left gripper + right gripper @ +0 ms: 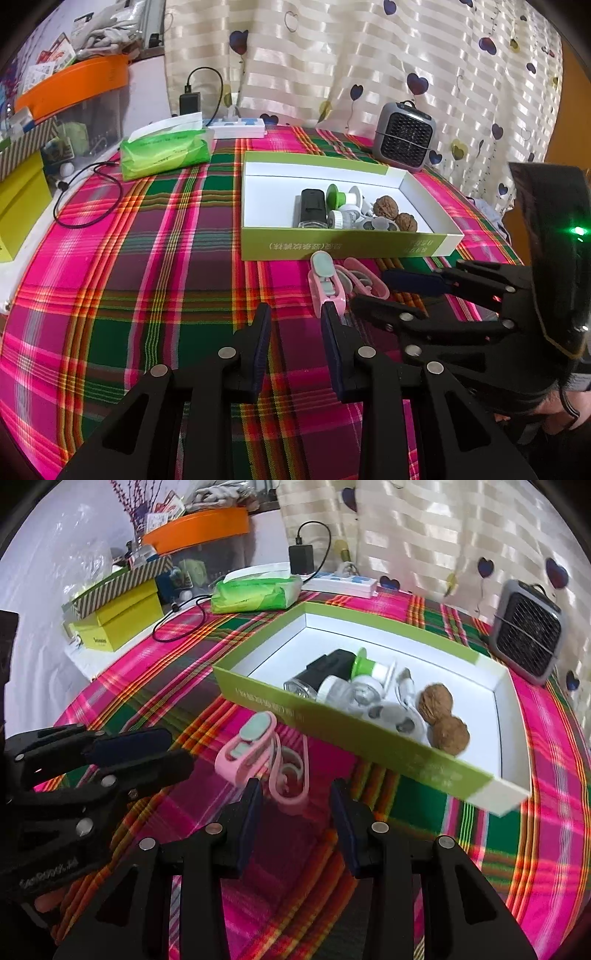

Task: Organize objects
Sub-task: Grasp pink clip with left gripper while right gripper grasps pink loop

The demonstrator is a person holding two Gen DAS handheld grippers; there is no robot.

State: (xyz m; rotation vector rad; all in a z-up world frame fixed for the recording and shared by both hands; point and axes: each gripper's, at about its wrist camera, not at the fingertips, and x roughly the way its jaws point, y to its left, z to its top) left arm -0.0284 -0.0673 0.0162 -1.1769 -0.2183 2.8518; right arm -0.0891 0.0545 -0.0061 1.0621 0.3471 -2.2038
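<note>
A pink clip-like tool [327, 282] with a grey pad and looped handles lies on the plaid tablecloth, just in front of the green box [347, 243]. The box has a white inside and holds a black device [312, 208], two walnuts [386, 208] and several small white and green pieces. My left gripper [295, 314] is open and empty, its right fingertip close to the tool's near end. My right gripper [295, 790] is open too, with the tool's pink loops [304, 771] just ahead of its fingertips. Each gripper also shows in the other's view: the right gripper [369, 290] and the left gripper [177, 746].
A green tissue pack [166, 151], a white power strip [236, 127] and a small grey heater [402, 140] stand beyond the box. A black cable [88, 199] loops at the left near a yellow box [18, 206]. A curtain hangs behind the table.
</note>
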